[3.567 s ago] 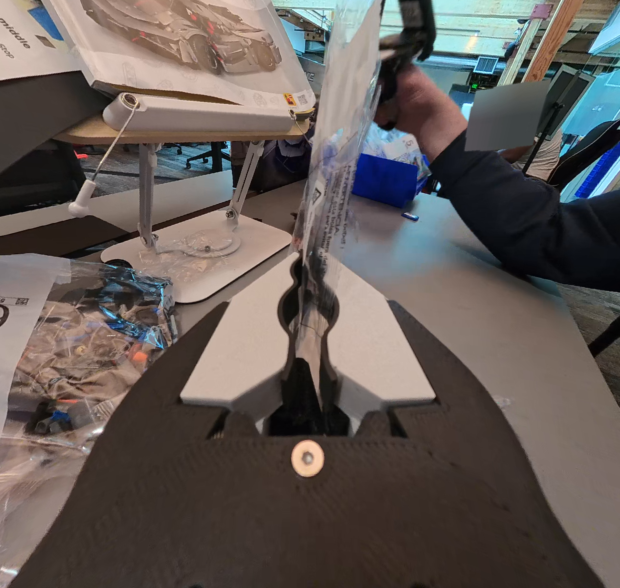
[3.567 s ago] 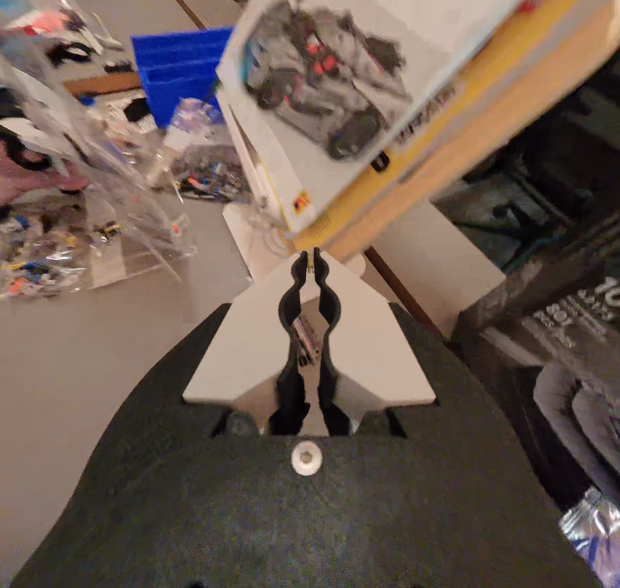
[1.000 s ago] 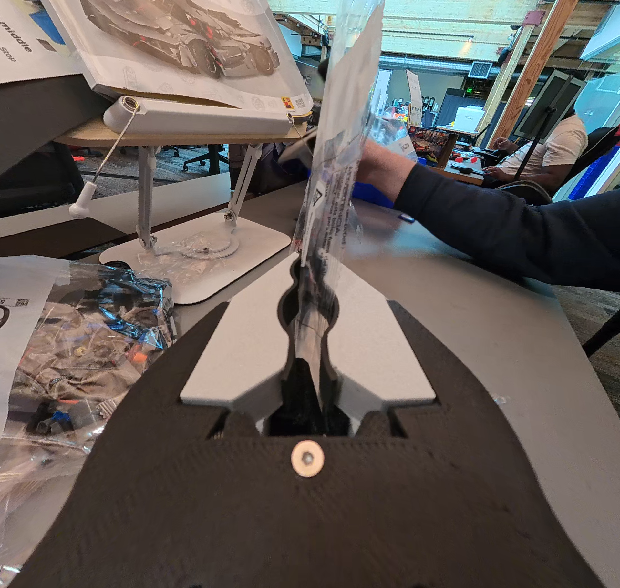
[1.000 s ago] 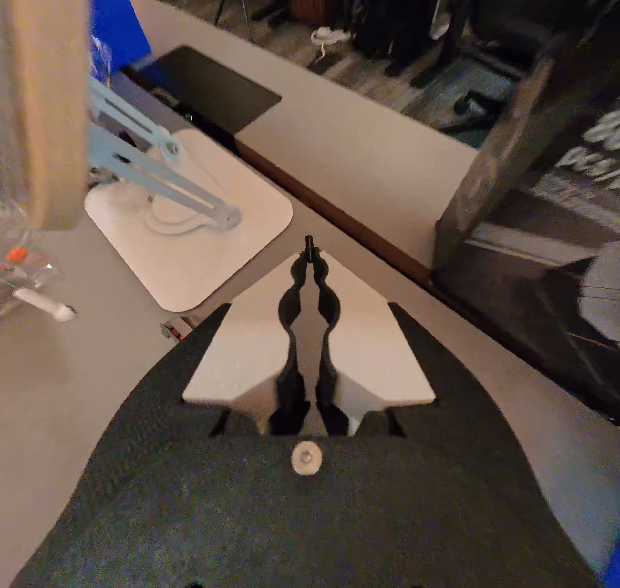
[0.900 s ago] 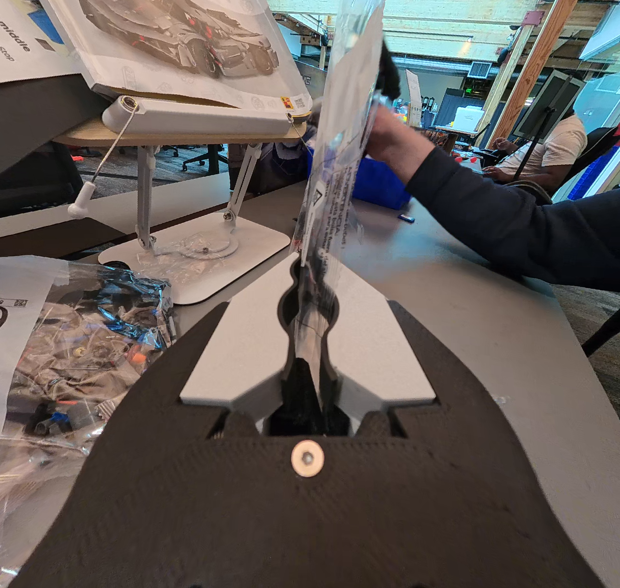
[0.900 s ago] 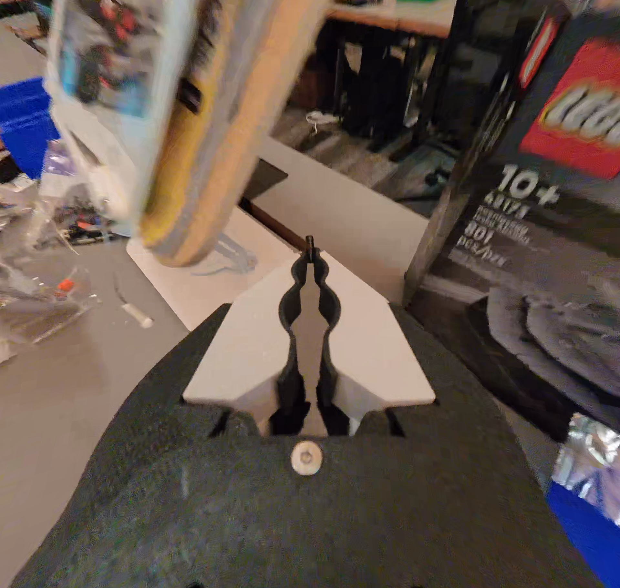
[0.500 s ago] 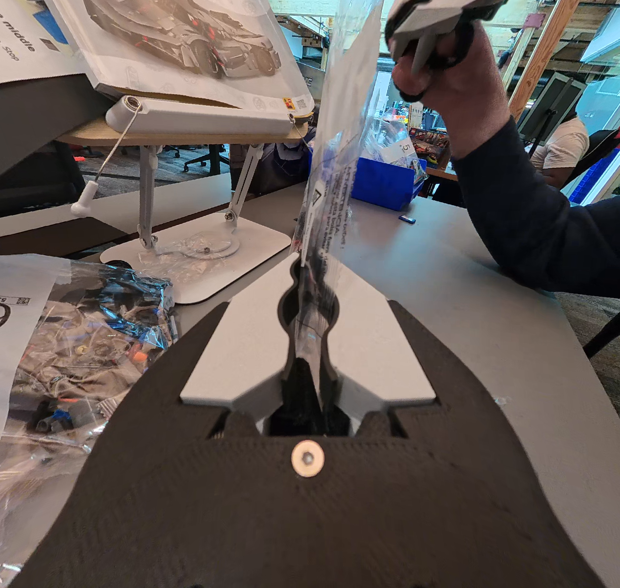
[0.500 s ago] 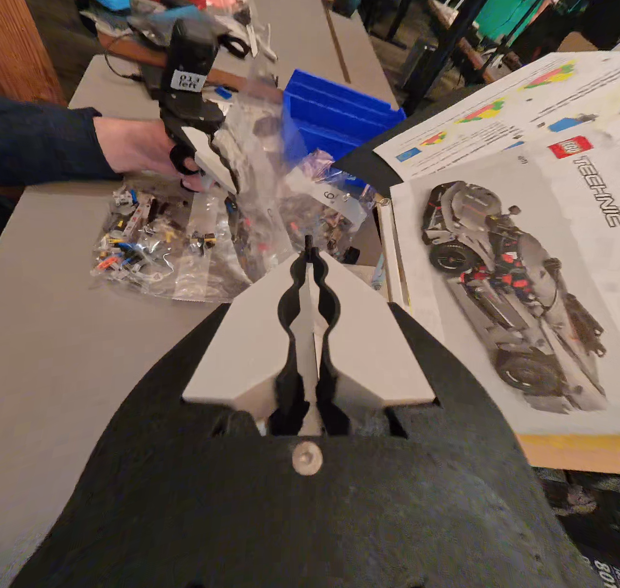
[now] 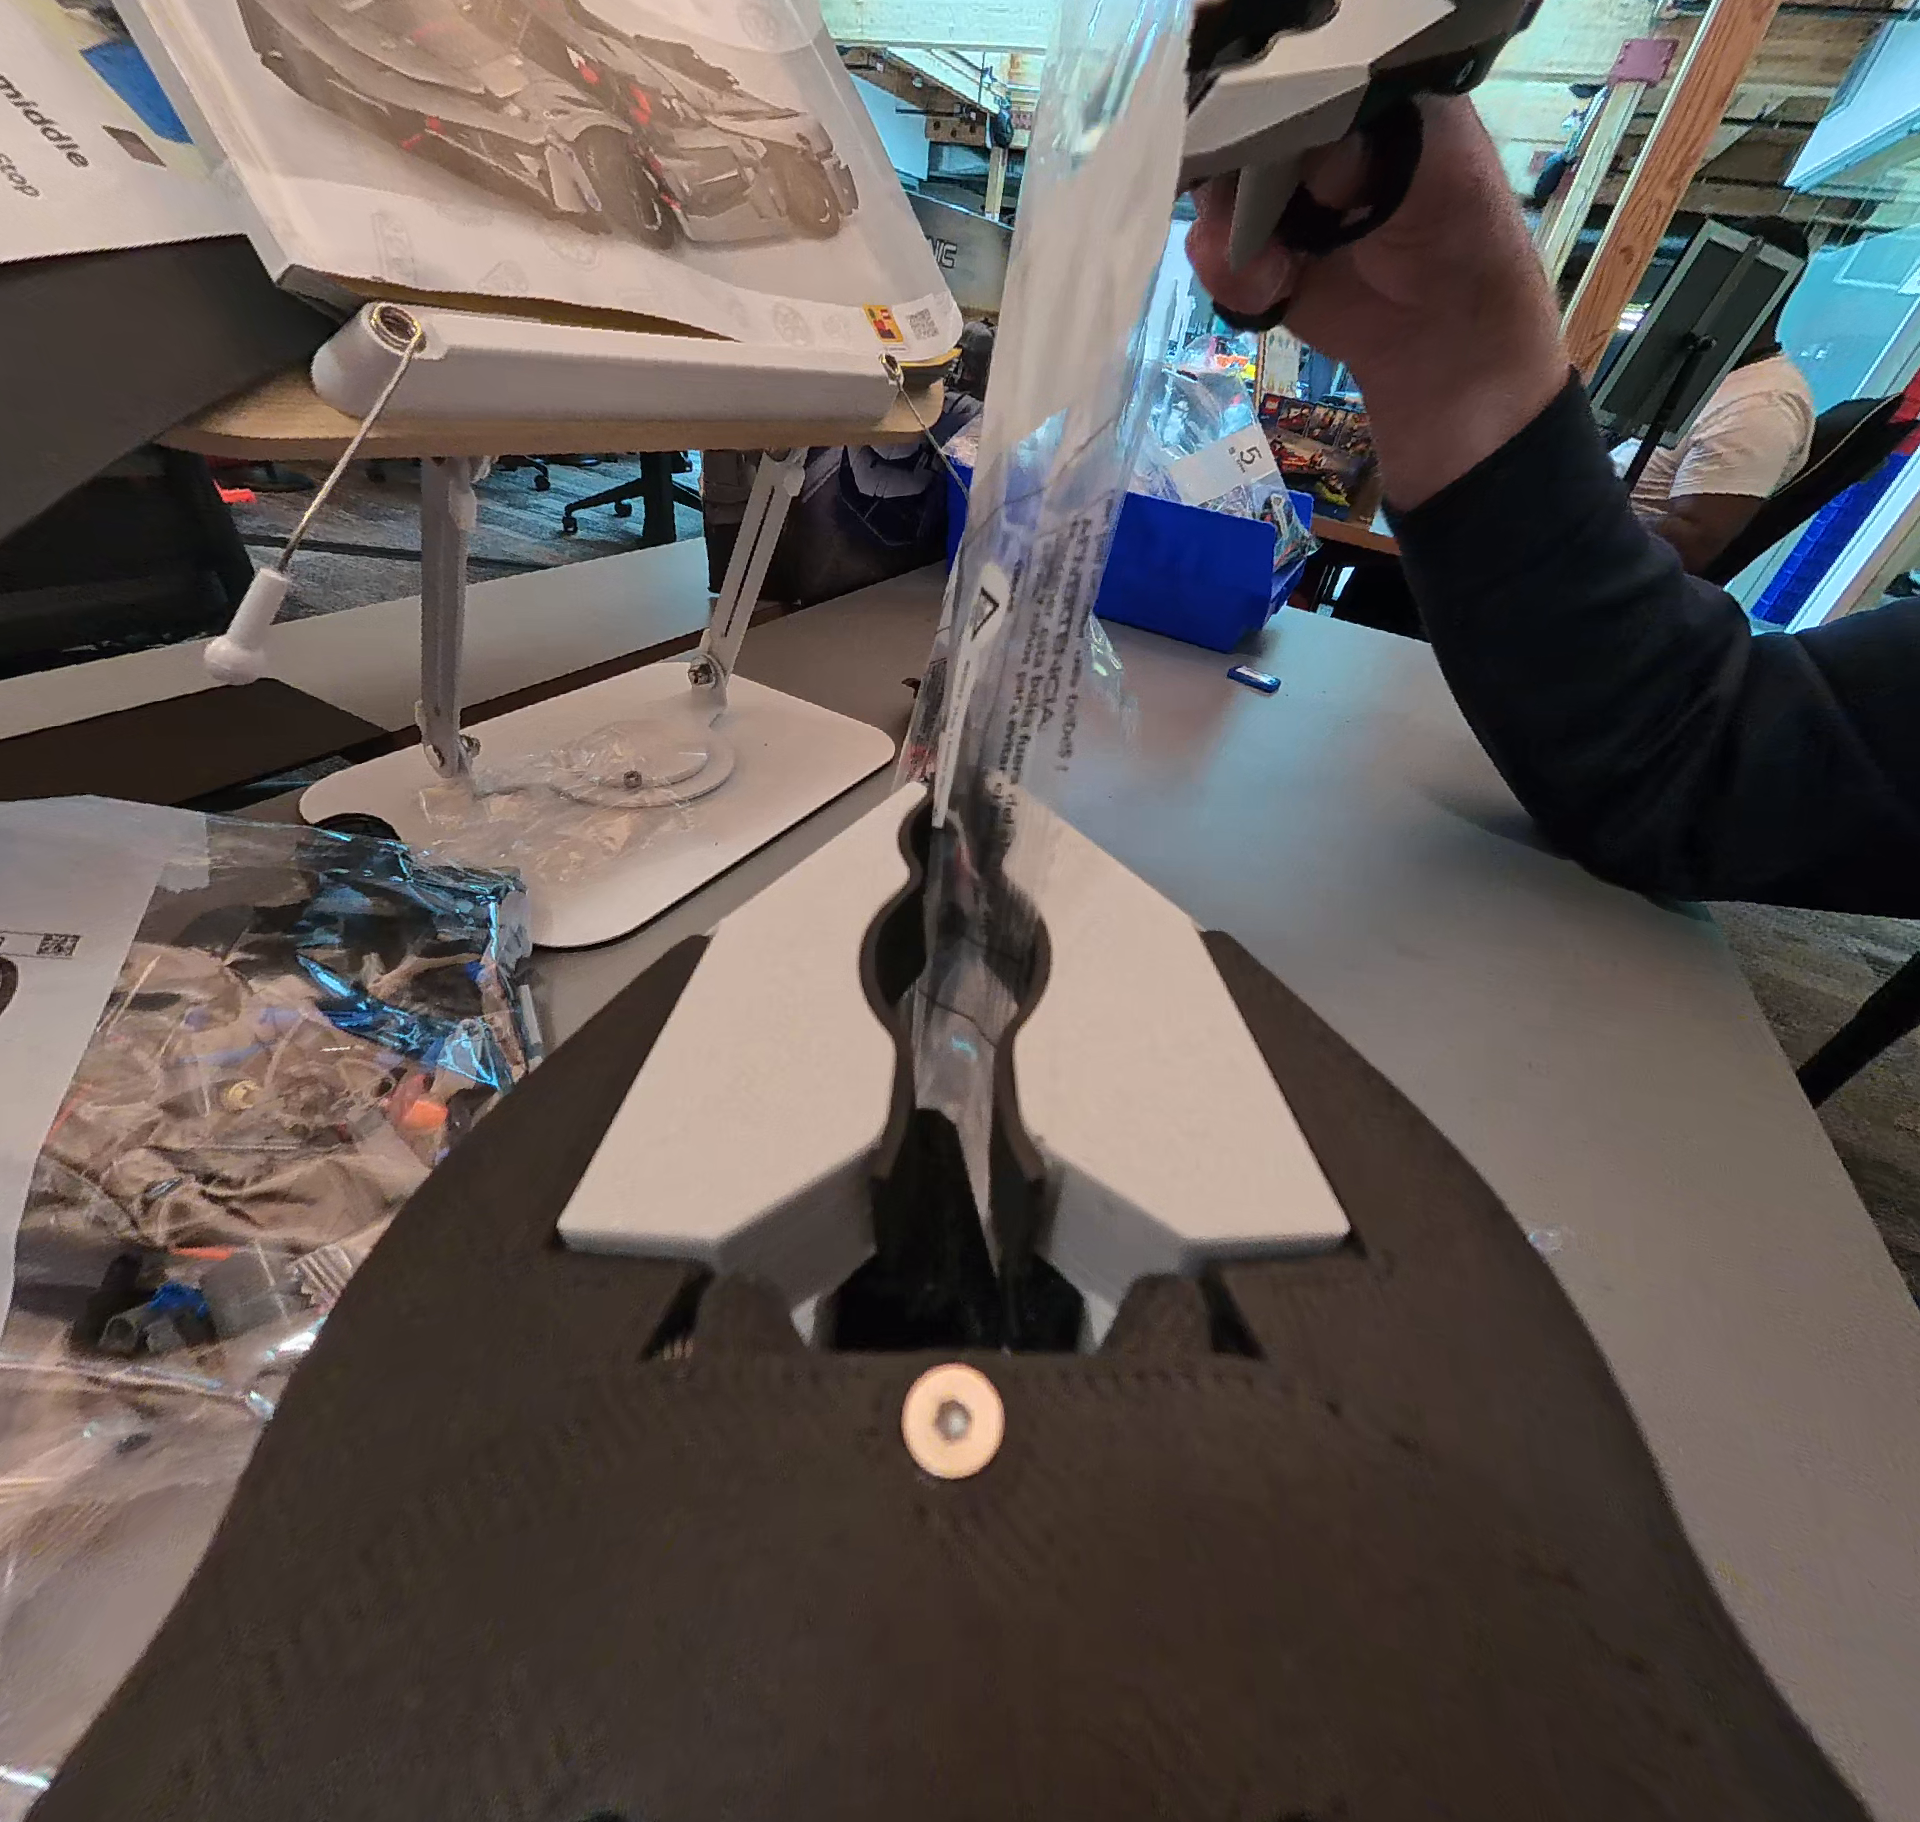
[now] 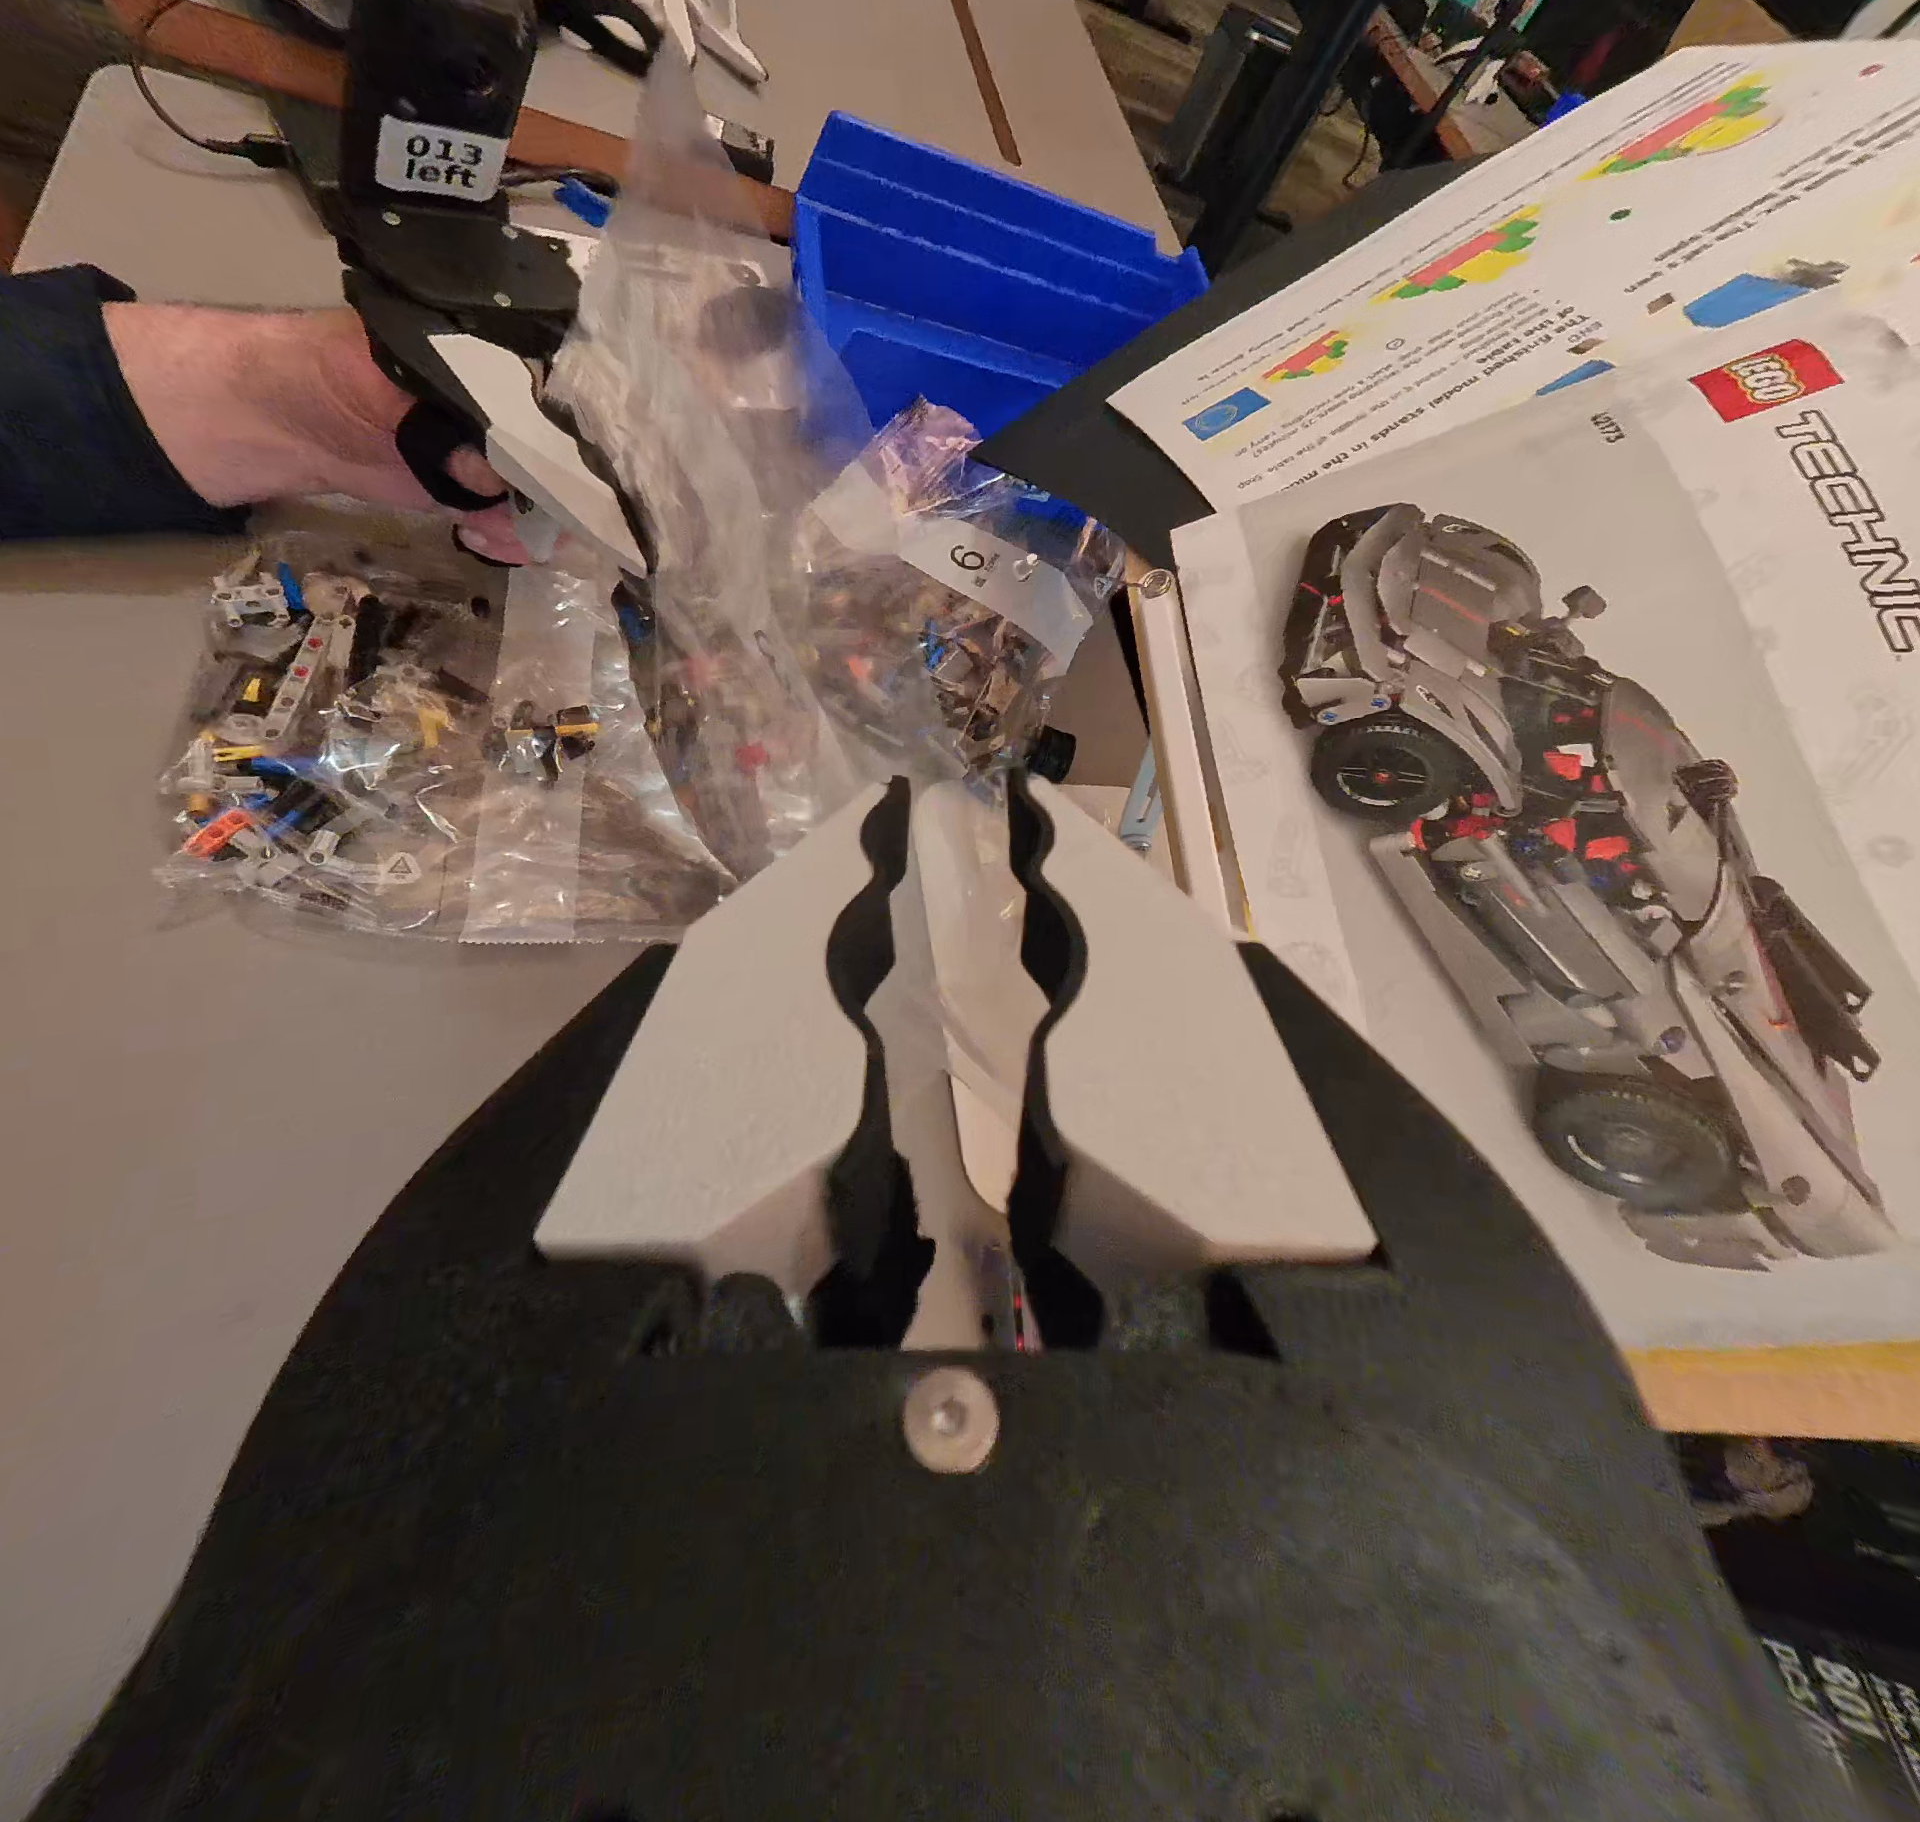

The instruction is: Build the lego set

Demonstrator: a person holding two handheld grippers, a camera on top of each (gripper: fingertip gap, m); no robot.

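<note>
Clear plastic bag [image 9: 1081, 401] clamped upright above the desk [image 9: 1403, 941] in the left hand-held gripper [image 9: 961, 837]; right hand-held gripper [image 10: 956, 806], parted and empty at its top edge, best closed firmly there before tearing gently sideways.

A grey counter [image 9: 1403, 993] carries a white tilting stand [image 9: 623, 775] on the left. A blue plastic bin [image 9: 1174, 567] sits at the far edge. Farther off, a person in a white shirt [image 9: 1725, 453] sits beside a dark monitor [image 9: 1683, 318], under wooden beams [image 9: 1683, 131] and skylights
</note>
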